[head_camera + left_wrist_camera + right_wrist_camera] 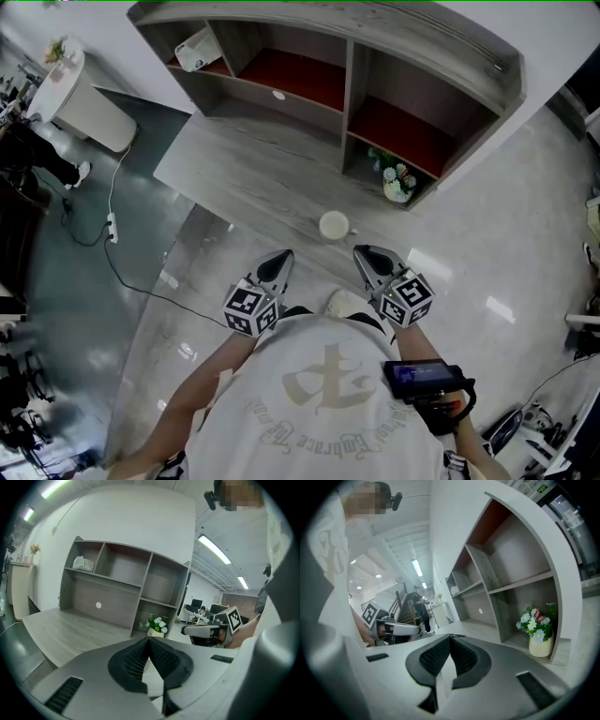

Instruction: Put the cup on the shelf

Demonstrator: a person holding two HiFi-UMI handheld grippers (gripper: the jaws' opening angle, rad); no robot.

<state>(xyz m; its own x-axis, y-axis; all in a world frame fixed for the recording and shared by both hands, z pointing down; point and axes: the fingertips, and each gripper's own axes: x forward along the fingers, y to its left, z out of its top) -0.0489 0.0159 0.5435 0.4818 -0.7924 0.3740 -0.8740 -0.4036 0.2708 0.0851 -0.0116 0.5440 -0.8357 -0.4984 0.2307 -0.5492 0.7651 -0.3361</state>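
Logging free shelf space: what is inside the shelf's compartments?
White bag upper left, flower vase lower right; the shelf's top board hides the upper compartments' back parts.

Your white tee [323, 412], grey emblem print [328, 382]; grey left gripper [285, 254], right gripper [360, 251], black ribbed pads [132, 661], marker cubes [251, 309].

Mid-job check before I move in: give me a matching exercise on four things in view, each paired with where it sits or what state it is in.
Things:
1. cup
2. flower pot
3. white package
4. right gripper

Places or states:
A. upper left compartment of the shelf
B. shut, with nothing between the jaws
C. on the desk, in front of the shelf
D. lower right compartment of the shelf

Pairs: 1-C, 2-D, 3-A, 4-B
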